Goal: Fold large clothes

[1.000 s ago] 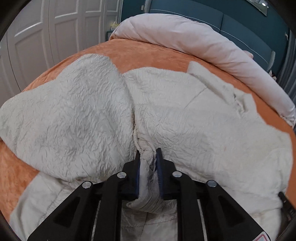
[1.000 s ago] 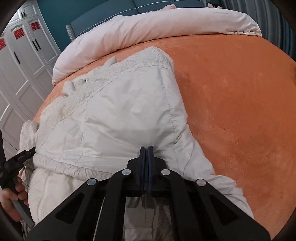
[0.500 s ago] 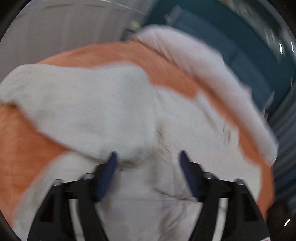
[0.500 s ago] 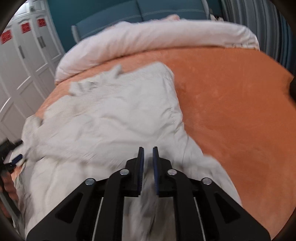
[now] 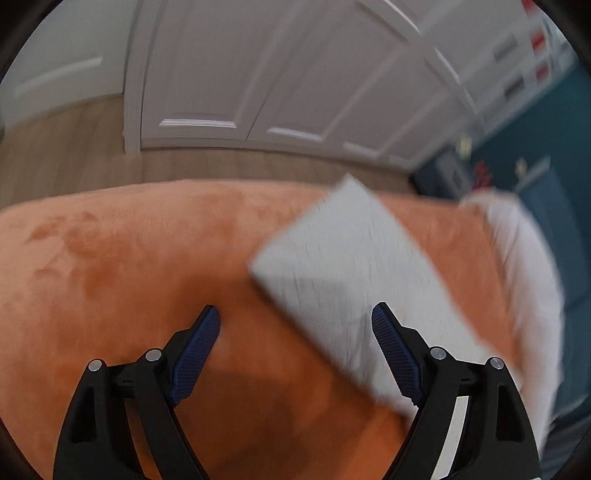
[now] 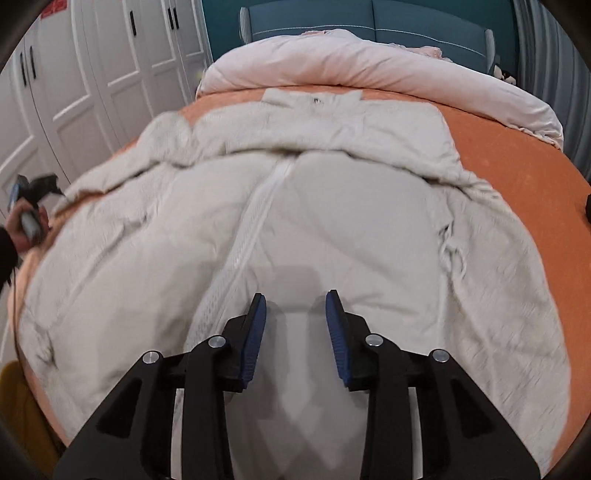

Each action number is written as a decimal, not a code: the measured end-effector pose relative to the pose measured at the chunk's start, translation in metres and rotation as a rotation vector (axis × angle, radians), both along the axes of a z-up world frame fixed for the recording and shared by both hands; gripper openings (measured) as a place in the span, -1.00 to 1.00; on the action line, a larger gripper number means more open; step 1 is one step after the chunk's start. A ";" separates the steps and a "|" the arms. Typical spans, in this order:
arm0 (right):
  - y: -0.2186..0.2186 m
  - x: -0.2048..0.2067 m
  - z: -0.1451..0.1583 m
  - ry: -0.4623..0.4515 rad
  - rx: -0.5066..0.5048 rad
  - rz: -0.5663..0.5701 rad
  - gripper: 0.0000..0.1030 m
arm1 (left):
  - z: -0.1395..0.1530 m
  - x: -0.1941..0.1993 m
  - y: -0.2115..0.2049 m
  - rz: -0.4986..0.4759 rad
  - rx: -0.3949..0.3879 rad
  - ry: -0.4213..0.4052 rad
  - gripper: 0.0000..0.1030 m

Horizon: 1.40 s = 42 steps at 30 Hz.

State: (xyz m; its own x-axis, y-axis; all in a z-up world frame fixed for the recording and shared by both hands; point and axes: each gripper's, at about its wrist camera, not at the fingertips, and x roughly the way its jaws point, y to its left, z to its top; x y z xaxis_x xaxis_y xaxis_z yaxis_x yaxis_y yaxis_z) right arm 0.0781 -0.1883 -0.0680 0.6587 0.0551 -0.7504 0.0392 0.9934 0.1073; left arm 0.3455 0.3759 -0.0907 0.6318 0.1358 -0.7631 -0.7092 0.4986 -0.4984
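A large cream padded jacket lies spread front-up on the orange bed cover, zipper running down its middle, collar toward the far end. My right gripper is open and empty just above the jacket's lower front, right of the zipper. My left gripper is open wide and empty over the orange cover; one jacket sleeve lies ahead and to the right, reaching under its right finger. The left gripper also shows at the left edge of the right wrist view, held by a hand beside the jacket's other sleeve.
A rolled pink duvet lies across the head of the bed before a blue headboard. White wardrobe doors and wood floor lie beyond the bed's left edge.
Both grippers let go of the jacket and opened. The left one swung left toward the bed's edge and the wardrobe. The right one drew back and now faces the jacket's front.
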 end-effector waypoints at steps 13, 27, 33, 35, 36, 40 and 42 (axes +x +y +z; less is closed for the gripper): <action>-0.001 0.001 -0.018 -0.025 0.015 -0.011 -0.31 | 0.185 0.042 -0.170 -0.493 0.254 -0.356 -0.98; -0.026 -0.026 -0.005 -0.037 0.181 -0.018 0.09 | 0.125 -0.030 -0.525 -1.120 0.257 -0.224 0.38; -0.069 -0.022 0.020 -0.058 0.232 -0.094 0.12 | 0.135 -0.038 -0.444 -1.011 0.361 -0.258 0.57; -0.087 0.000 0.034 -0.087 0.265 -0.133 0.14 | 0.134 -0.022 -0.412 -0.944 0.405 -0.217 0.57; -0.095 0.012 0.040 -0.101 0.271 -0.151 0.14 | 0.131 -0.011 -0.397 -0.906 0.415 -0.193 0.57; -0.112 0.061 0.052 -0.124 0.234 -0.188 0.15 | 0.110 0.018 -0.335 -0.748 0.401 -0.107 0.57; -0.115 0.086 0.051 -0.119 0.204 -0.192 0.14 | 0.103 0.031 -0.323 -0.707 0.388 -0.073 0.57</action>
